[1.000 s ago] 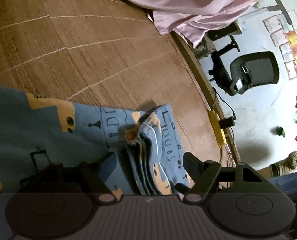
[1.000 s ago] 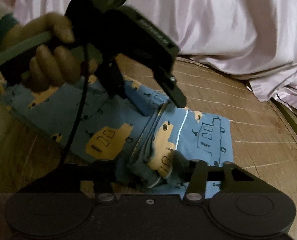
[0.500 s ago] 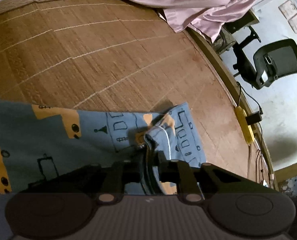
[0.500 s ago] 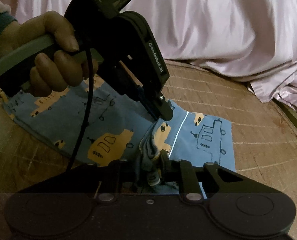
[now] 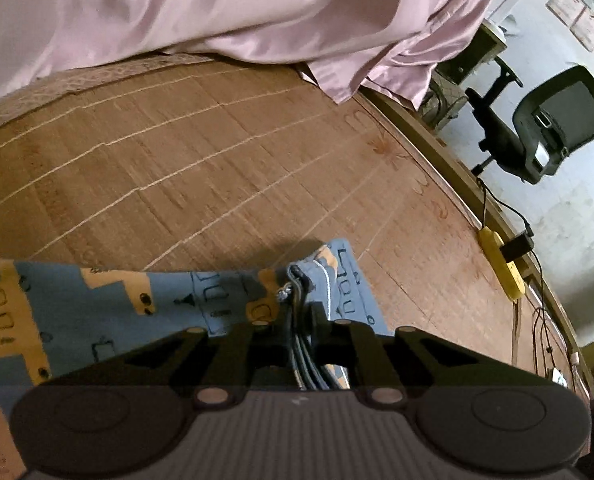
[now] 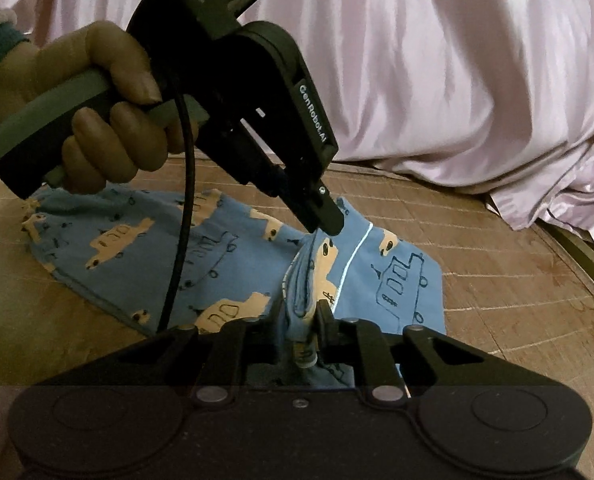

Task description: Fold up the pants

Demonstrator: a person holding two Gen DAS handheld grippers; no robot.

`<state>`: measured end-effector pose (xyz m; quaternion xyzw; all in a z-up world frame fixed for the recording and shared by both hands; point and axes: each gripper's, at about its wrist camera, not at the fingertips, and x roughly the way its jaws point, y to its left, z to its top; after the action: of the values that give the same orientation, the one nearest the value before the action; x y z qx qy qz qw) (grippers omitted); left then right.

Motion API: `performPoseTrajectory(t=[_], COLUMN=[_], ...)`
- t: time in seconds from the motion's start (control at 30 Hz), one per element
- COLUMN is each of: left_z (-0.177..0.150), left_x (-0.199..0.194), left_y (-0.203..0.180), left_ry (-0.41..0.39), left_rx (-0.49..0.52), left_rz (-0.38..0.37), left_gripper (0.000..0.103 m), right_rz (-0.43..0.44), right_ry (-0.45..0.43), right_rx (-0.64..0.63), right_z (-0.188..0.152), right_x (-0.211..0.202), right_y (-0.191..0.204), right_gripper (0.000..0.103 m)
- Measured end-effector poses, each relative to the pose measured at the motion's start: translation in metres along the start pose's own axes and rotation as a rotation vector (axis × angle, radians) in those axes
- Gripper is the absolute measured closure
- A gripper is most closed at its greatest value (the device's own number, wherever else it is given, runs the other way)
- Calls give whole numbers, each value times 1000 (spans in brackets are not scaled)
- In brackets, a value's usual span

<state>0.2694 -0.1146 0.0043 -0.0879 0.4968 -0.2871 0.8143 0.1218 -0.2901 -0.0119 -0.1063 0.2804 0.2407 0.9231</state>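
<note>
Left wrist view: we see one left gripper (image 5: 302, 316), jaws closing, pinching bunched edge of one pair of blue pants (image 5: 109, 300) with orange vehicle print, lying on woven mat (image 5: 201, 168). One pink sheet (image 5: 217, 8), one office chair (image 5: 553, 136), one yellow power strip (image 5: 501, 264).

Right wrist view: we see right gripper (image 6: 299, 322), jaws closing, clamping same pants fold; one hand (image 6: 109, 108) grips left tool.

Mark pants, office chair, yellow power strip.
pants (image 6: 137, 256), right wrist view, flat blue panel.
office chair (image 5: 569, 116), left wrist view, mesh backrest.
yellow power strip (image 5: 501, 264), left wrist view, its top face.
</note>
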Motion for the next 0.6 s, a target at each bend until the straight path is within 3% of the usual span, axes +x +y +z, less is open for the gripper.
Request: performPoseTrajectory(t=[0.2,0.6], left_z=[-13,-23], left_x=[-17,-19], left_y=[-11,27], left_ry=[-37,-35], left_rx=[15,-79], left_rz=[43,13], left_gripper=[93,93], right_rz=[27,78], right_ry=[-20,-6], right_rx=[-3,-27], right_z=[-1,5], right_x=[0,6], right_y=[4,8], right_gripper=[87,87])
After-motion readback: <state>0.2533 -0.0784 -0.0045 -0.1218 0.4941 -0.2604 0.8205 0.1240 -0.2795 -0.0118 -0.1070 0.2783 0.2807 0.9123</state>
